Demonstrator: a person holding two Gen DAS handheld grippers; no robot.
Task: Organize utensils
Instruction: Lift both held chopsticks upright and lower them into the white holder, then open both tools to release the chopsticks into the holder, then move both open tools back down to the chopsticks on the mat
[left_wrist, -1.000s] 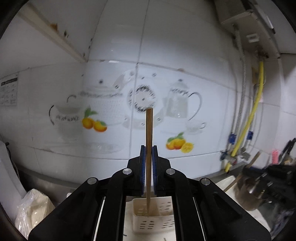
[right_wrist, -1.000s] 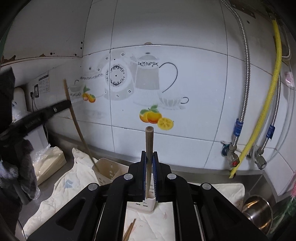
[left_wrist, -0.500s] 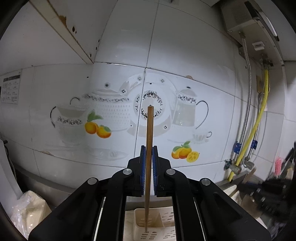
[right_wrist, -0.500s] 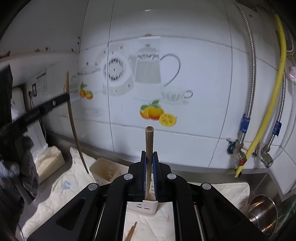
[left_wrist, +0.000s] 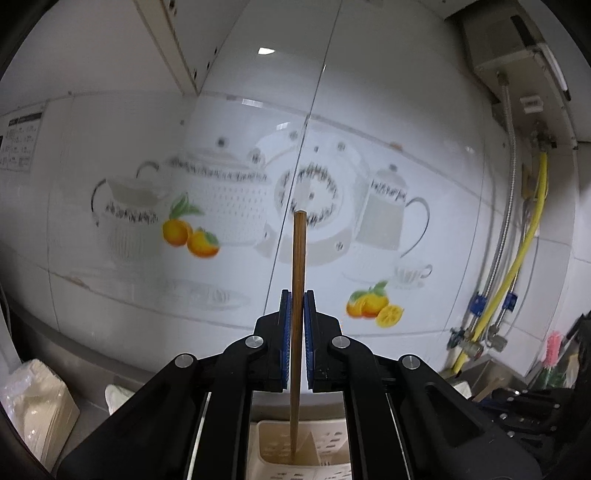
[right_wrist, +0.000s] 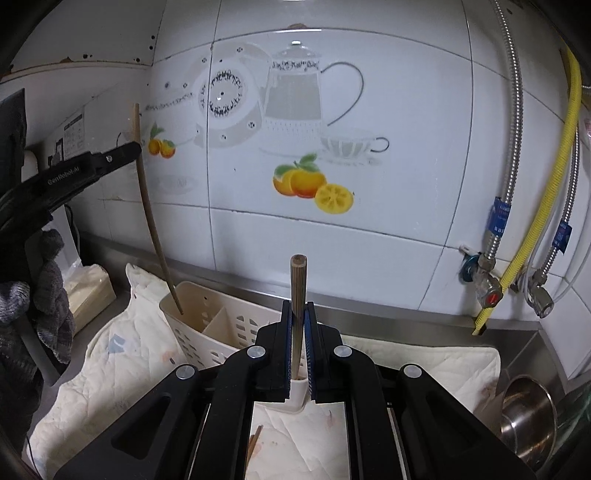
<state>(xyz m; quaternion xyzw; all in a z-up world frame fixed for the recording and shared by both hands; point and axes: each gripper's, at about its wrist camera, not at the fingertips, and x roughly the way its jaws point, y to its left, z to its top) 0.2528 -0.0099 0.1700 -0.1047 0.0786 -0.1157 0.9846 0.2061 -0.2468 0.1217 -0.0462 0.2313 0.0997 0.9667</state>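
While I watch both wrist feeds, I read the scene from near to far:

Left gripper (left_wrist: 296, 325): my blue pads are clamped tight on a brown chopstick (left_wrist: 297, 295) — it stands nearly upright between them, its blunt top well above the pads.

Left chopstick tip: it reaches down into a compartment of the cream holder (left_wrist: 284, 443), close beside the slanted divider; I cannot tell whether it touches the bottom.

Right gripper (right_wrist: 297, 332): my jaws are pressed together on a second, darker chopstick (right_wrist: 297, 284), held upright with its round end sticking up above the pads.

Right chopstick lower end: it runs down just in front of the holder's near corner (right_wrist: 297, 387); whether it is inside I cannot tell.

Loose sticks (right_wrist: 255, 443): thin brown ends lie on the white cloth (right_wrist: 110, 369) below my right jaws.

Holder from the right view (right_wrist: 207, 325): slotted, cream, divided — it sits on the cloth by the steel ledge, with the left chopstick (right_wrist: 147, 206) leaning into its far-left compartment.

Steel pot (right_wrist: 528, 417): at the right edge, well apart from the holder.

Wall (right_wrist: 369, 74): white tiles with teapots and oranges; yellow hose (right_wrist: 546, 184) to the right.
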